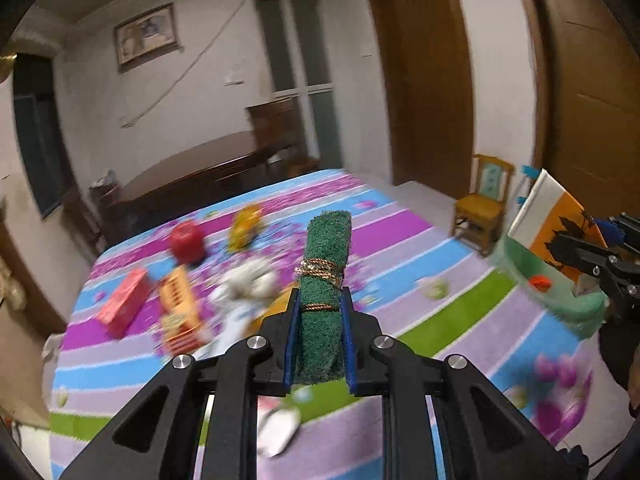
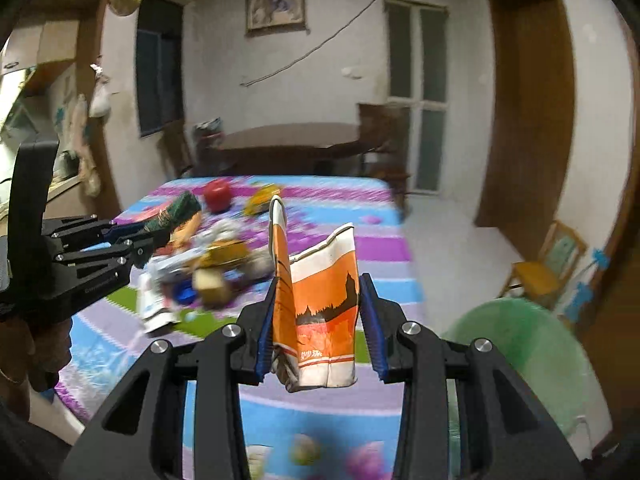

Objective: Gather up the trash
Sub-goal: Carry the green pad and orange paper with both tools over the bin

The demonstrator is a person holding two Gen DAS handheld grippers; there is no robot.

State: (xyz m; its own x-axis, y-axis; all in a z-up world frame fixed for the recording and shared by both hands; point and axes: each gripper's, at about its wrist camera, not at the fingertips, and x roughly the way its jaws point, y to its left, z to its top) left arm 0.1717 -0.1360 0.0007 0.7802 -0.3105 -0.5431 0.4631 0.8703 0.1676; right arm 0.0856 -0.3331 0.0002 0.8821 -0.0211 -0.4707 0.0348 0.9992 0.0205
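Two handheld grippers hang above a bench (image 1: 460, 312) draped in a striped, flowered cloth of purple, blue and green. The left gripper (image 1: 320, 304) is clamped tight on a rolled green scouring pad (image 1: 325, 280) bound with thin gold-coloured wire, the roll standing up between the blue pads. The right gripper (image 2: 318, 292) is closed on a crumpled orange-and-white paper packet (image 2: 324, 304) printed with a dark skyline, its torn top rising above the fingers.

Behind the scouring pad, a litter of trash lies across the cloth: a red box (image 1: 125, 304), an orange carton (image 1: 180, 308), crumpled white paper (image 1: 250, 280), a red round object (image 1: 186, 242) and a yellow wrapper (image 1: 245, 226), all blurred. A pale green plastic basin (image 2: 532, 360) sits to the right of the packet, at the bench's edge. Beyond it a small yellow wooden chair (image 1: 482, 208) stands by a brown door (image 1: 428, 72). A dark wooden table (image 2: 288, 140) stands behind the bench.
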